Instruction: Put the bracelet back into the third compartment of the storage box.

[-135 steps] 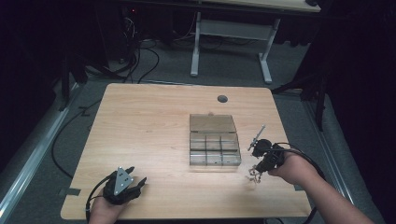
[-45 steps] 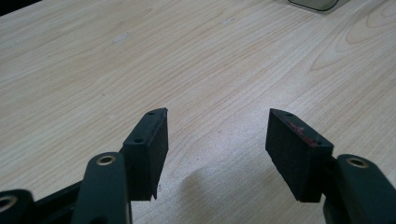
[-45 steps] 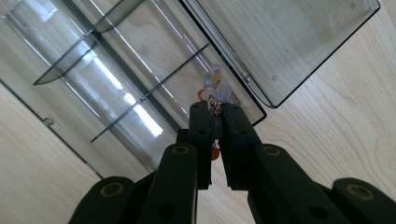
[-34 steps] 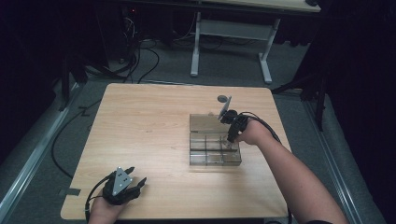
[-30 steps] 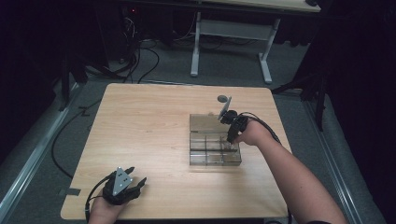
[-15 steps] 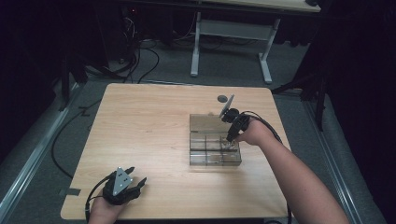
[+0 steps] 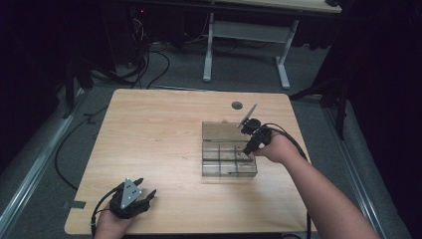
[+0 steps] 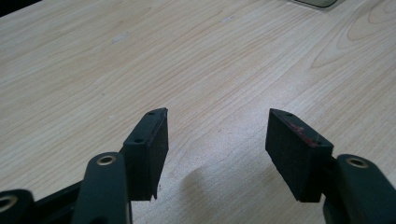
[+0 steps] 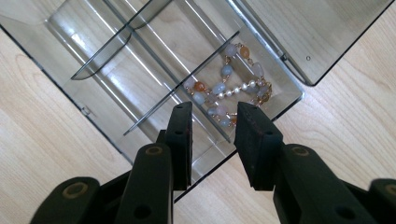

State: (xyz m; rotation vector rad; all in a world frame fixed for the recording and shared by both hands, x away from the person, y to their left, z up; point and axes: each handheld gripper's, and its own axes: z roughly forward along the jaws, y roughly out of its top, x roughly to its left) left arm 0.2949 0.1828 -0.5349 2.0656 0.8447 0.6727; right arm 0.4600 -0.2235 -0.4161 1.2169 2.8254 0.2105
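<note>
A clear compartment box (image 7: 203, 159) lies right of the table's middle with its lid (image 7: 221, 132) folded flat behind it. In the right gripper view a string of pale blue, amber and pearl beads (image 9: 224, 88) lies loose in one compartment of the box (image 9: 154, 51), next to the lid (image 9: 303, 32). My right gripper (image 9: 215, 109) hovers just above those beads; its jaws have just been opening and nothing is between them. From above, the right gripper (image 7: 245, 152) points down at the box's right side. My left gripper (image 7: 147, 186) rests open on the near left table, jaws (image 8: 217, 114) empty.
A round cable hole (image 7: 237, 105) sits near the table's far edge behind the box. A grey plate on the right gripper sticks up over the lid. Bare wood spreads left of the box. Dark floor, cables and another desk's legs (image 7: 282, 59) lie beyond.
The right gripper carried the beads from the table right of the box into it. Its jaws opened, left the beads in the compartment, and it drew up and slightly nearer. The left gripper stayed still.
</note>
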